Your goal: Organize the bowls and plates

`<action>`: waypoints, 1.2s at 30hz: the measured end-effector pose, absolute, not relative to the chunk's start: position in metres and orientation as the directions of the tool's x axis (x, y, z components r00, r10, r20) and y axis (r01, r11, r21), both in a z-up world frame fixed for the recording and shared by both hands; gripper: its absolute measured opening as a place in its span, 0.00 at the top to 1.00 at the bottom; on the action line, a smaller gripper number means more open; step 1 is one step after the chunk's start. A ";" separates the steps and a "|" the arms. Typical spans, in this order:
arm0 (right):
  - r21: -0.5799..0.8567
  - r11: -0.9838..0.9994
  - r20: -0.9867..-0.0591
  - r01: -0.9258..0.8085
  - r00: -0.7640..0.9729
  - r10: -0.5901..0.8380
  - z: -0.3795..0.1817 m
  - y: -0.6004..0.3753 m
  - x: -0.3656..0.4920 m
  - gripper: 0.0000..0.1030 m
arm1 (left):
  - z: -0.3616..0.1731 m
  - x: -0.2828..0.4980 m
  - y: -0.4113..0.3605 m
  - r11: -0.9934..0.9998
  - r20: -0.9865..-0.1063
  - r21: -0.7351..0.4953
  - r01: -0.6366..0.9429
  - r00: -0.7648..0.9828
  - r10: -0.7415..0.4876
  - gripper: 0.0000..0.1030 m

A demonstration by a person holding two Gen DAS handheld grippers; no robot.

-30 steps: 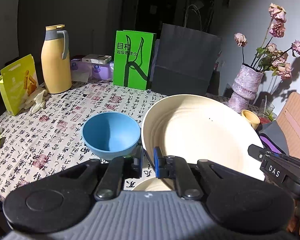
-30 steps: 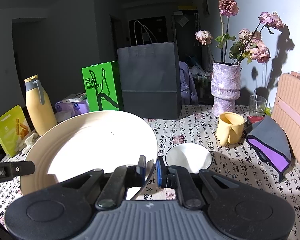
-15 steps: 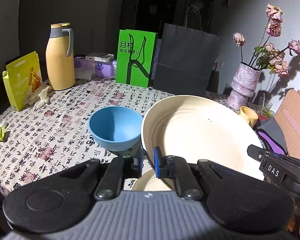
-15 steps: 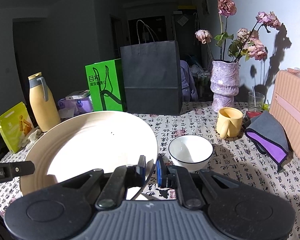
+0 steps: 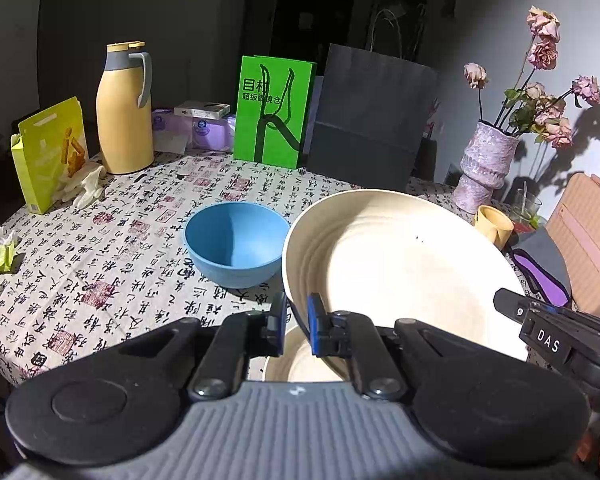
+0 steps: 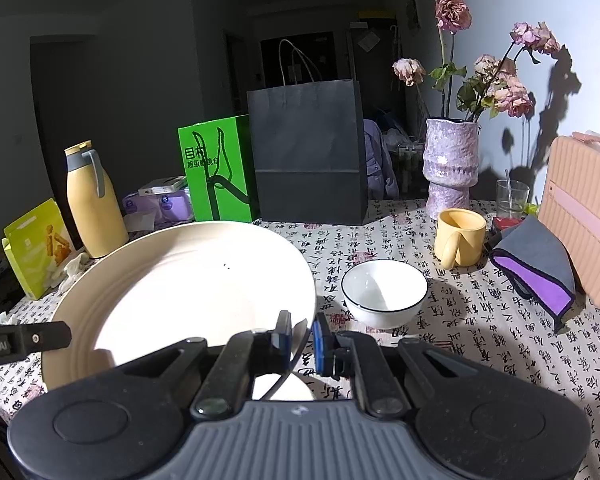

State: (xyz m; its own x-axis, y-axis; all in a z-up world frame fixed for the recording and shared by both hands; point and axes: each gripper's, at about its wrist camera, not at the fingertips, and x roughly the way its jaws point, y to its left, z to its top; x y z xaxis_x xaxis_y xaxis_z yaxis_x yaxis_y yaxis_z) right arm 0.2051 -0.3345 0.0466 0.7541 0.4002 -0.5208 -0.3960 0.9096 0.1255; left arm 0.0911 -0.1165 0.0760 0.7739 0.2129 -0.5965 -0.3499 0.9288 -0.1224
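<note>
My left tongs (image 5: 296,322) and right tongs (image 6: 302,336) each pinch the cream plate (image 5: 400,256), apparently above another plate (image 5: 300,364).

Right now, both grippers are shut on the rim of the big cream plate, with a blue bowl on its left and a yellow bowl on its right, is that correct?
Not quite: the bowl on the right of the cream plate is white with a dark rim, as the right wrist view shows. The rest holds: the left gripper and right gripper clamp the plate, and the blue bowl sits on its left.

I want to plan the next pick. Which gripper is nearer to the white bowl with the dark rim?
Right. The right gripper, gripping the cream plate's edge, is just beside the white bowl. The left gripper holds the opposite edge.
</note>
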 end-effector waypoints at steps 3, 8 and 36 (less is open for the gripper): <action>0.127 0.909 -0.526 -0.397 0.750 0.401 0.044 -0.334 0.205 0.90 | 0.074 0.088 -0.117 0.927 -0.597 -0.122 -0.354 0.773 0.217 0.89; 0.135 0.907 -0.532 -0.398 0.743 0.405 0.039 -0.334 0.202 0.90 | 0.070 0.082 -0.117 0.927 -0.597 -0.124 -0.354 0.773 0.215 0.89; 0.163 0.903 -0.566 -0.397 0.713 0.415 0.011 -0.336 0.192 0.90 | 0.042 0.069 -0.117 0.926 -0.640 -0.138 -0.352 0.745 0.188 0.89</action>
